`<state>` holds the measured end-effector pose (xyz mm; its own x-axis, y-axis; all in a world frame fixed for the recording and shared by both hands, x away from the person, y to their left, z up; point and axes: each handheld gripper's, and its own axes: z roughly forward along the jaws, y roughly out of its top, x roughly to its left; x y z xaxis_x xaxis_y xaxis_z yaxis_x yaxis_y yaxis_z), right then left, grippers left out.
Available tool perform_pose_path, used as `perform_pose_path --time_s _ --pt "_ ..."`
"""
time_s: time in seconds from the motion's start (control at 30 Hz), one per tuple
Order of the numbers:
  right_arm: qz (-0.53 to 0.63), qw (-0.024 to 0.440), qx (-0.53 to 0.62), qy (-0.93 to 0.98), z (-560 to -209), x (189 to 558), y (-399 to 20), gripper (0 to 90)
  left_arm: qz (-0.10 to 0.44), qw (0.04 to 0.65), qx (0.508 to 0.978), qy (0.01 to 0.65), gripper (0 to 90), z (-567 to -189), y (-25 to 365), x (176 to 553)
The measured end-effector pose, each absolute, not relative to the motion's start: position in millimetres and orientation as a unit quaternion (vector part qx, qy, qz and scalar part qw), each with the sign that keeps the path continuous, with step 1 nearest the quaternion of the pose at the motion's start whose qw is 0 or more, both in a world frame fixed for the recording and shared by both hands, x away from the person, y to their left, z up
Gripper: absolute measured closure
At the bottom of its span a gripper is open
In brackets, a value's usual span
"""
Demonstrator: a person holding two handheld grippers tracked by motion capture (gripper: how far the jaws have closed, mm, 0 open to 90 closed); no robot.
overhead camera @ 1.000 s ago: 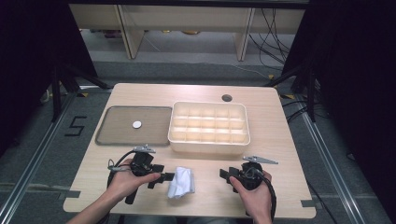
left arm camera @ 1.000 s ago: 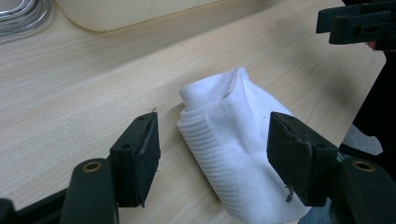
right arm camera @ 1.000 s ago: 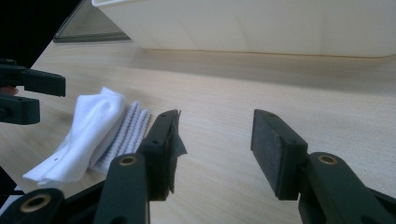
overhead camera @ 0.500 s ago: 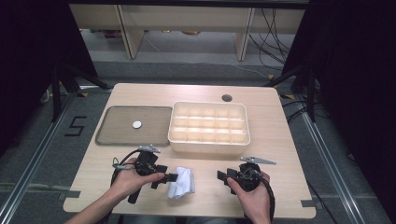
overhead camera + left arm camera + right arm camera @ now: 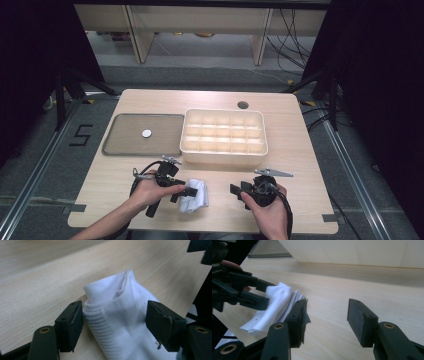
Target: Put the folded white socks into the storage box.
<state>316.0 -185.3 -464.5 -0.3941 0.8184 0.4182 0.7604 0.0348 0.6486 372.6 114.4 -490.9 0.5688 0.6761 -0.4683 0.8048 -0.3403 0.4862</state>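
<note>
White sock [image 5: 120,322] lies bunched on the table [image 5: 300,150] near the front edge, in front of the compartment box [image 5: 224,137], between the two grippers. Ribbed cuff faces the left gripper's camera; a folded peak stands up behind it. Left gripper [image 5: 113,320]: jaws apart, one on each side of the sock, the left pad just beside or touching the cuff, the right pad with a small gap; not yet clamped. Judgement: the step in hand is the first grasp on the sock. To do it well, the jaws should go a little deeper so that they close on the full bundle and not on the outer ribbed layer alone, and should stay low to the wood so that no fold slips under a pad. A slow close is safer, since soft cloth squeezes out sideways. Right gripper [image 5: 325,320]: jaws apart, nothing between them, aimed across the table at the sock from the other side, near but apart. Left hand [image 5: 150,187] comes in from the front-left, forearm angled toward centre, gripper level and pointing to the person's right. Right hand [image 5: 265,207] sits low by the front edge, gripper pointing left. Grey tray [image 5: 120,147] with a small white disc [image 5: 146,133] lies beyond, left of the box.
</note>
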Motion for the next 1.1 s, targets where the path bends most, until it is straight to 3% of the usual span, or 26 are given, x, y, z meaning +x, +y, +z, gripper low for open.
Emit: perform_pose_path --time_s 0.17,0.33,0.4,0.6,0.87,1.1 --pt "0.428 0.033 0.548 0.718 -462.5 315.1 -186.0 50.8 -0.097 0.344 0.817 0.452 30.9 -497.0 110.2 372.6" --pt "0.424 0.035 0.55 0.719 -463.0 315.3 -187.4 50.9 -0.094 0.348 0.82 0.444 40.1 -499.6 107.5 371.7" --pt "0.427 0.034 0.549 0.718 -463.8 315.3 -188.0 51.0 -0.11 0.352 0.82 0.438 49.5 -502.6 110.2 373.6" --pt "0.415 0.03 0.554 0.721 -473.0 313.8 -190.6 51.4 -0.108 0.368 0.811 0.442 65.4 -502.0 110.5 370.5" --pt "0.404 0.027 0.558 0.724 -483.4 312.0 -194.8 52.5 -0.095 0.385 0.813 0.427 69.4 -496.9 113.0 365.4" --pt "0.41 0.044 0.551 0.725 -487.0 312.2 -200.4 53.5 -0.047 0.409 0.824 0.389 69.6 -480.9 117.7 358.5"
